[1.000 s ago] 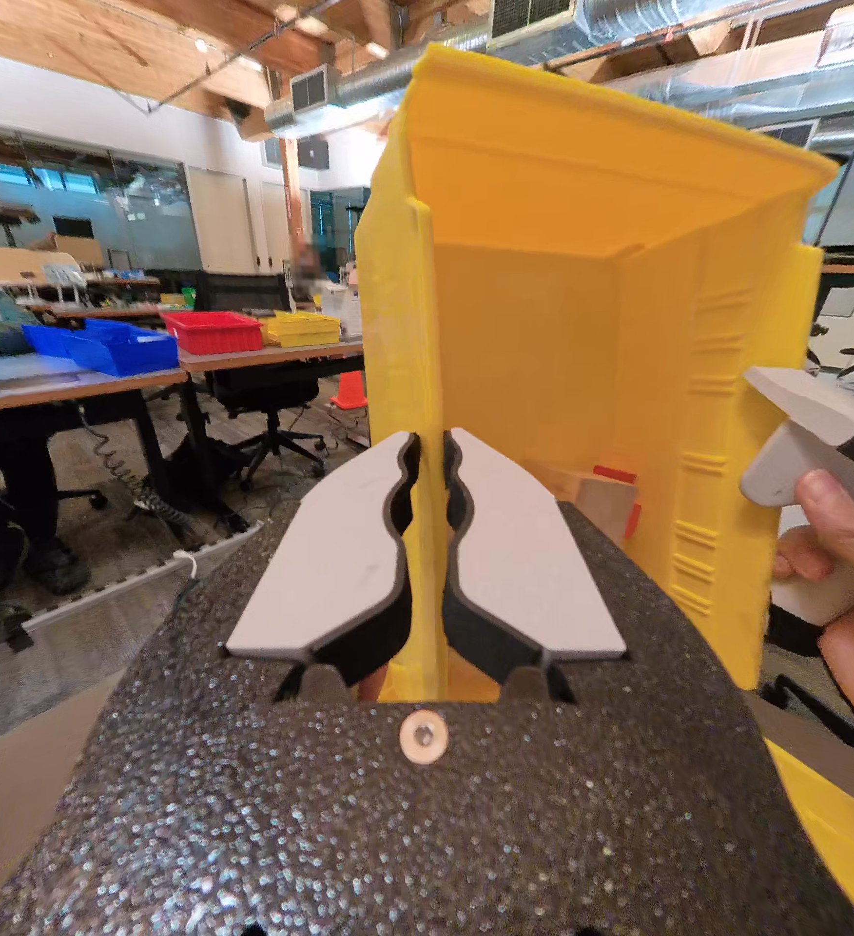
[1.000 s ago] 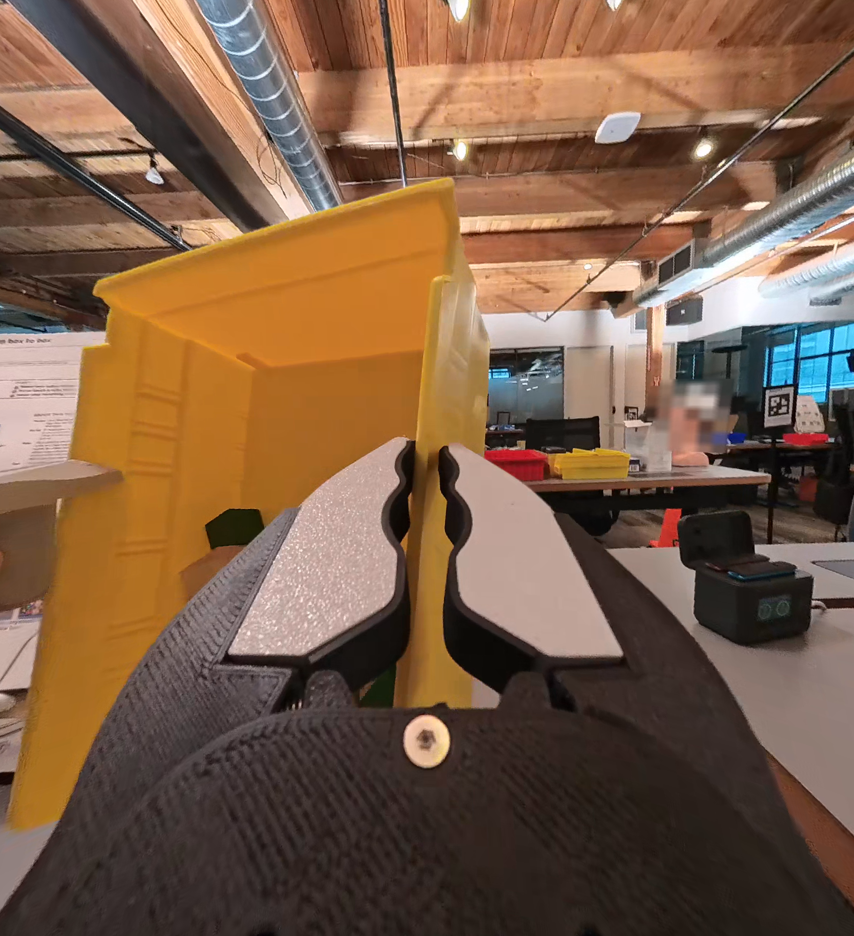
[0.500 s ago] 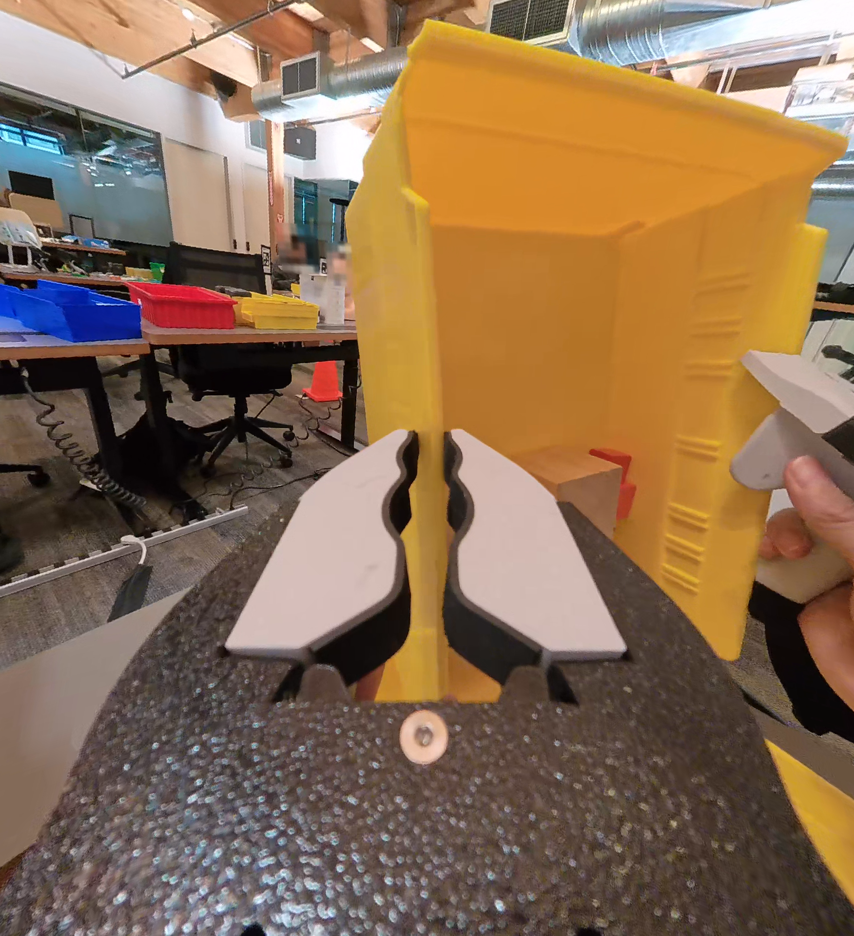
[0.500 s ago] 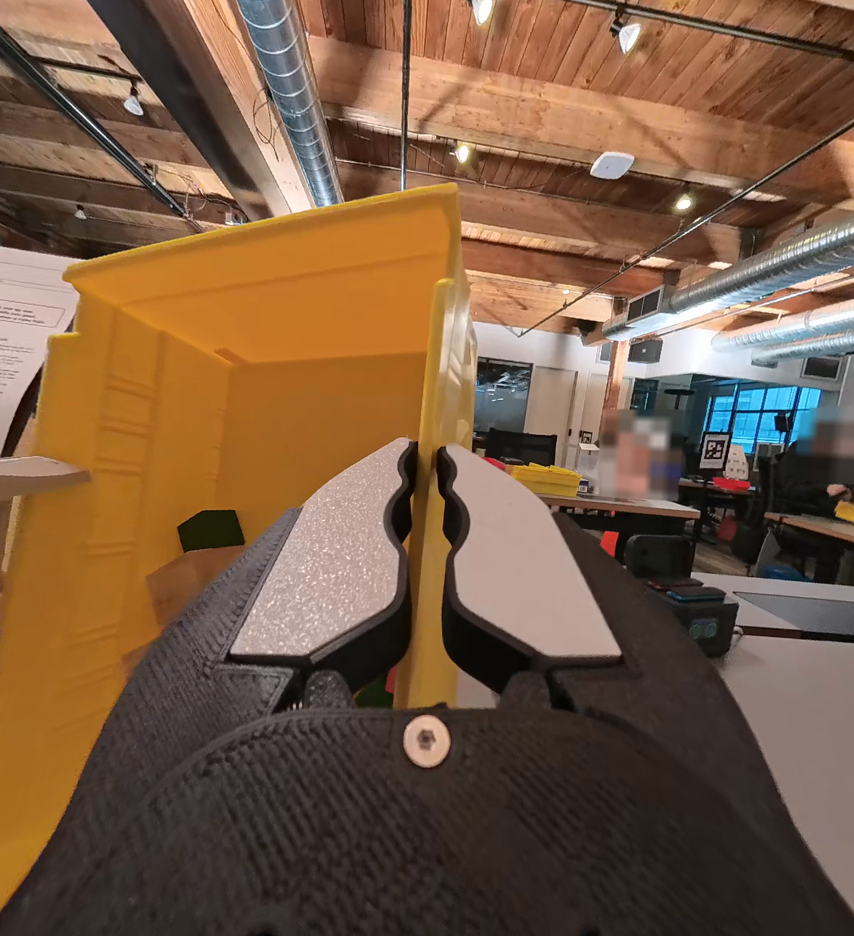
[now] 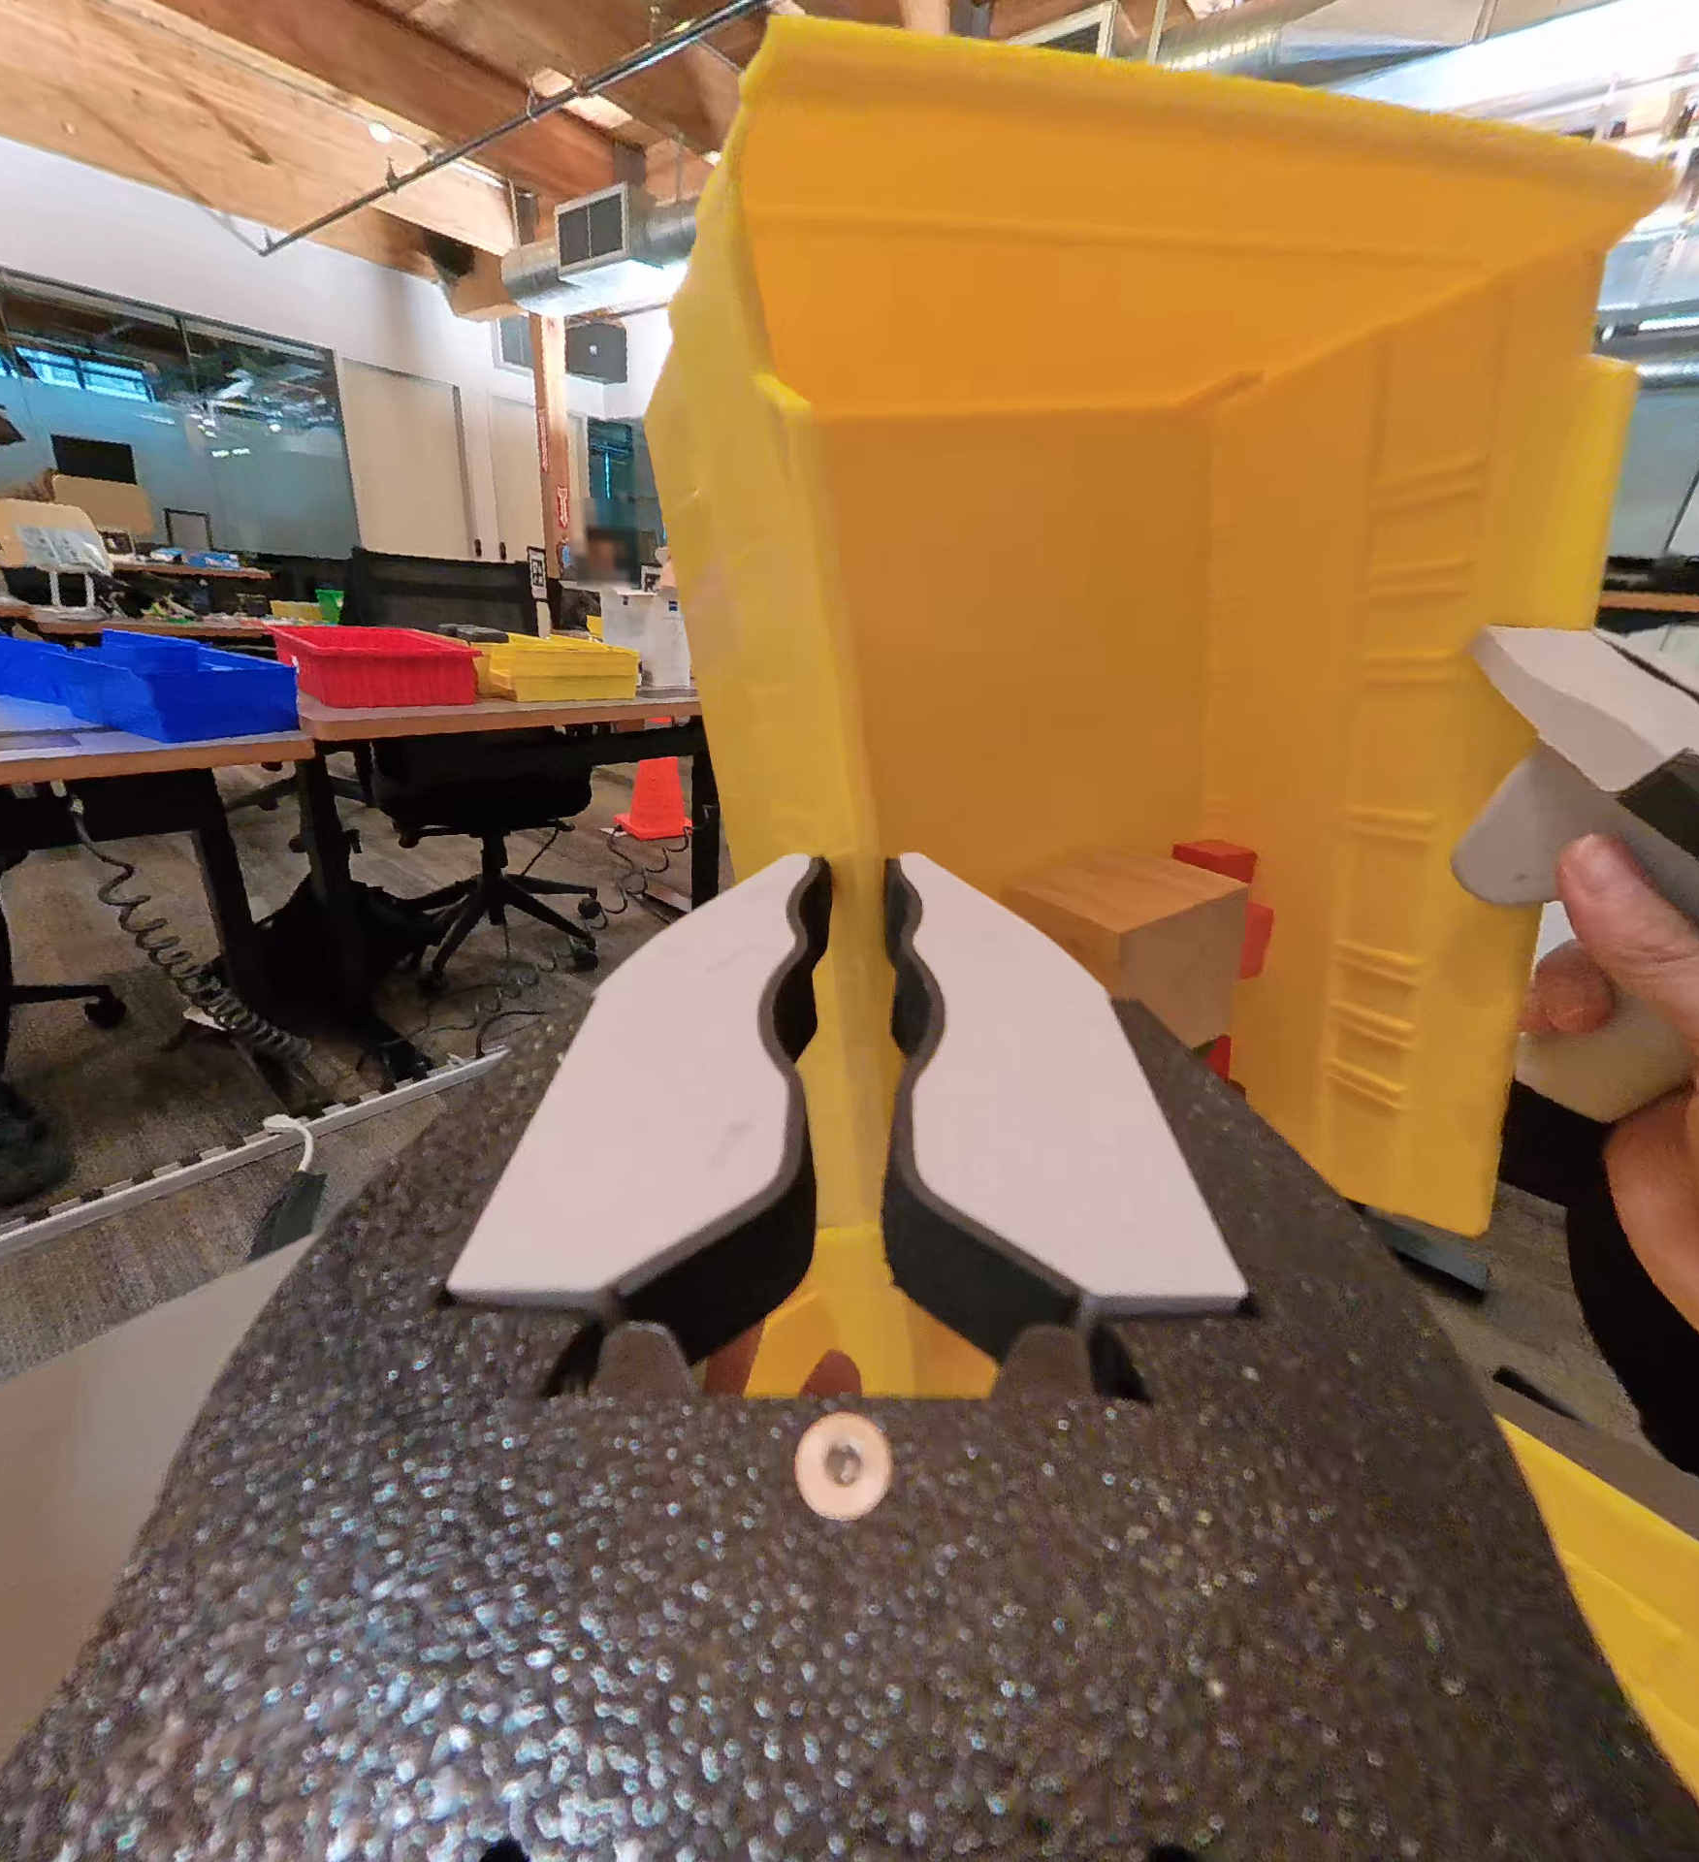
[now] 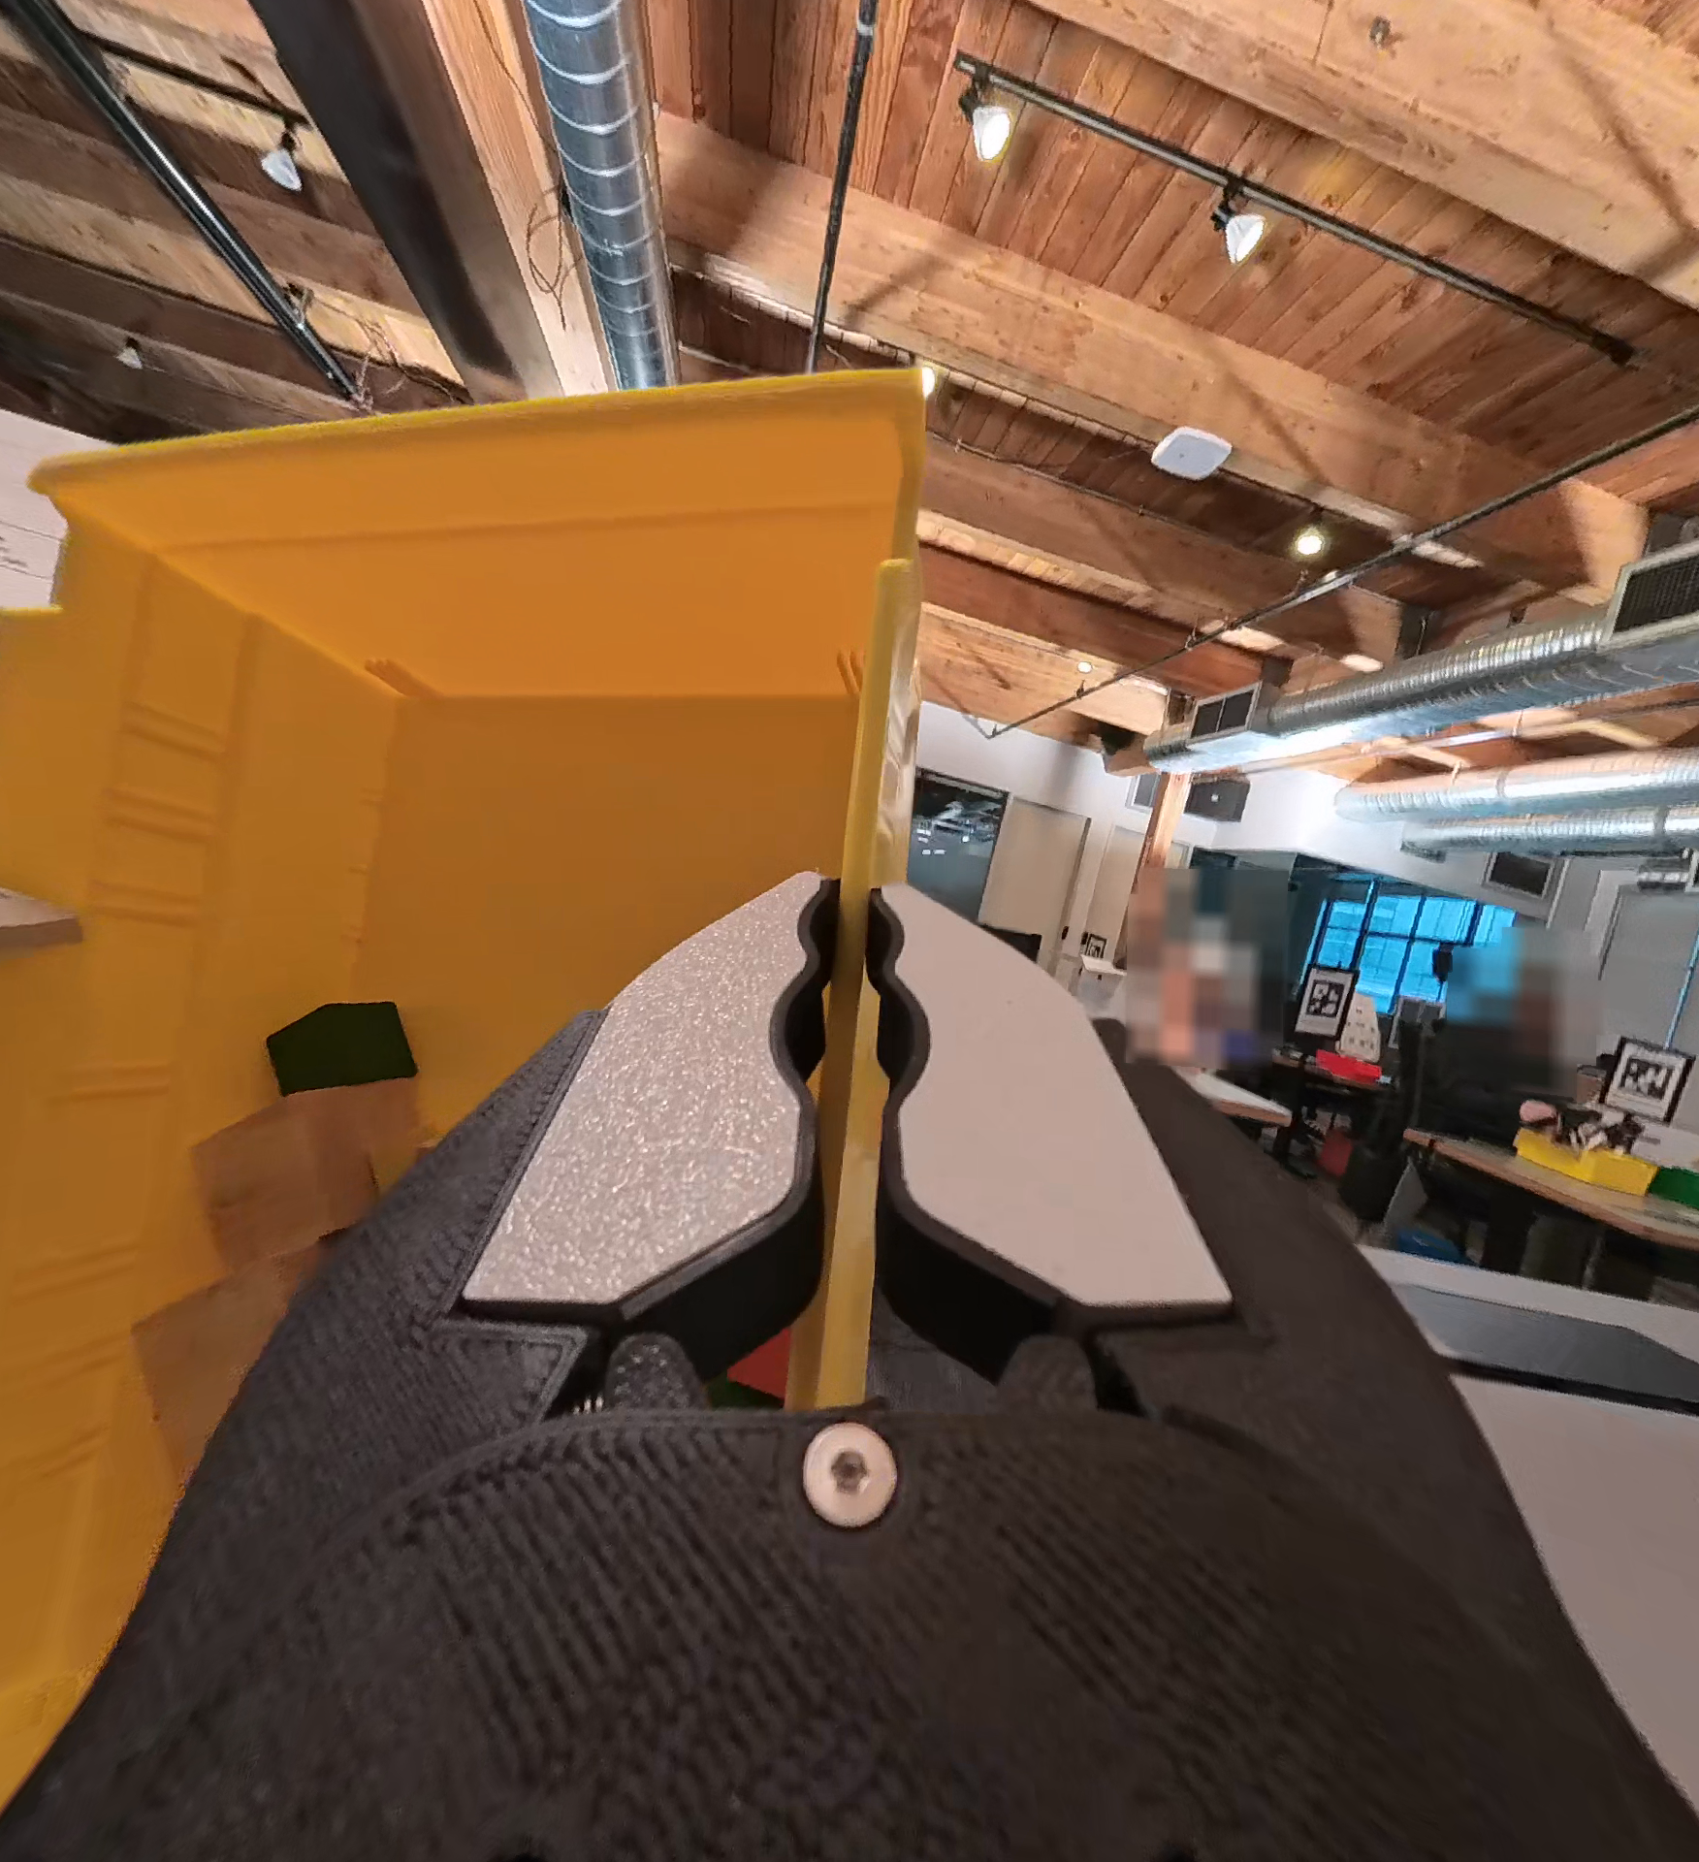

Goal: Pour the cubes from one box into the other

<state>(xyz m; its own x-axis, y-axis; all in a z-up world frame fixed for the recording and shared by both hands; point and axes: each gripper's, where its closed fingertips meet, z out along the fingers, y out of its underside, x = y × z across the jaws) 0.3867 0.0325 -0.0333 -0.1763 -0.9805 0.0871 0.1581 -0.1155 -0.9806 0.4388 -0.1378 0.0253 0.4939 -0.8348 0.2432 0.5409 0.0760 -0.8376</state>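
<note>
Left wrist view: left gripper (image 5: 851,1018) jaws nearly closed, pinching side wall of tipped yellow bin (image 5: 1027,605). Wooden cube (image 5: 1143,932) and red cube (image 5: 1228,887) at 3 o'clock inside. Right gripper (image 6: 851,1028) clamped likewise on opposite wall; green cube (image 6: 342,1046) at 9 o'clock. Second yellow box (image 5: 1672,1652) at 5 o'clock. Risk: uneven tilt between grips, cubes spilling outside the box.

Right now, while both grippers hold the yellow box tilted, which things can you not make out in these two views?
- Receiving box: left wrist view, only a yellow corner shows; the gripper body and the picture edge cut off the rest.
- Cube count: in the held yellow box the wooden cube hides most of the red cube.
- Right wrist view: the cubes under the green cube are blurred, and the right gripper covers the lowest.
- People behind: mosaic patches.
</note>
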